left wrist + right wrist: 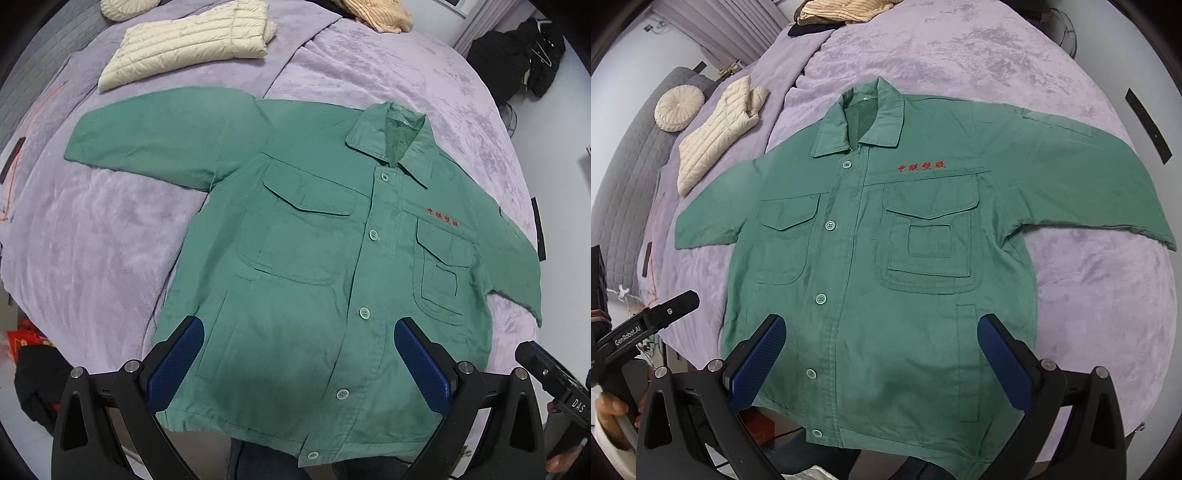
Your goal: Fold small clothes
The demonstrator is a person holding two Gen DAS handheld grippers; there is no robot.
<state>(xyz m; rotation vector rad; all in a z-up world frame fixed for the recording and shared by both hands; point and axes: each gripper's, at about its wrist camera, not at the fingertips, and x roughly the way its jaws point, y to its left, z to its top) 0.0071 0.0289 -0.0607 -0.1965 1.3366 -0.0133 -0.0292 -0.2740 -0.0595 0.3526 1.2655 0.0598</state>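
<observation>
Here, a green jacket (314, 258) is lying flat and face up on the bed (110, 229), buttoned down the front with pale green round buttons (831, 225), both sleeves spreading outward. Red embroidered characters (921, 167) are running across the chest above one flap pocket; they are too small to read surely. The cloth is looking like a stiff woven cotton with stitched seams, a pointed collar and boxy patch pockets. The bed cover under the jacket is showing a plush, crushed lilac pile. Beyond the jacket's collar, a cream quilted puffer (184, 44) is resting folded, and a round pleated cushion (679, 108) is sitting just beside it. The left gripper (299, 358) is hovering over the jacket's hem, its blue textured pads spread wide and holding nothing. The right gripper (881, 354) is doing likewise over the same hem, gaping and unloaded. "GenRobot.AI" is showing in white on the left gripper's black body, and "DAS" on the right one's.
</observation>
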